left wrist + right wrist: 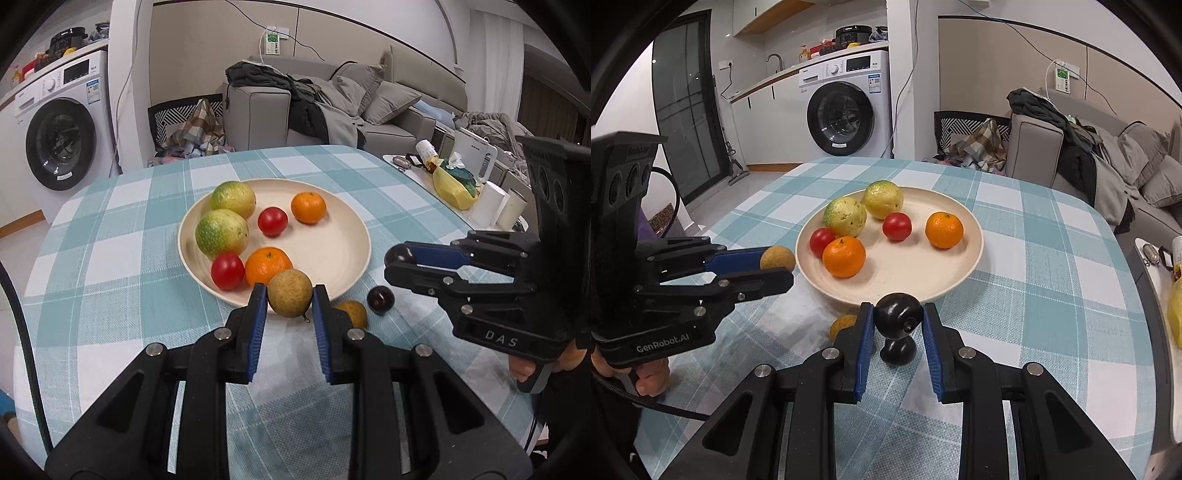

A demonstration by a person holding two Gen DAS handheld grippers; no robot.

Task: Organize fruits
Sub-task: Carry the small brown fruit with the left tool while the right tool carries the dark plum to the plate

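A cream plate [343, 254] on the checked tablecloth holds two green-yellow fruits [221, 232], two red tomatoes [272, 220] and two oranges [308, 207]. My left gripper [289, 295] is shut on a tan round fruit [290, 302], held just in front of the plate's near rim. My right gripper [898, 312] is shut on a dark plum [898, 315], lifted off the cloth near the plate's rim [923, 284]. A second dark plum [897, 350] and a second tan fruit [844, 325] lie on the cloth below. Each gripper shows in the other's view: the right gripper [397, 260] and the left gripper [777, 264].
The table's right edge borders a side shelf with a yellow bag [452, 186] and white rolls [493, 203]. A grey sofa [369, 110] with clothes stands behind the table. A washing machine [849, 110] is at the back. A hand [652, 380] grips the left tool's handle.
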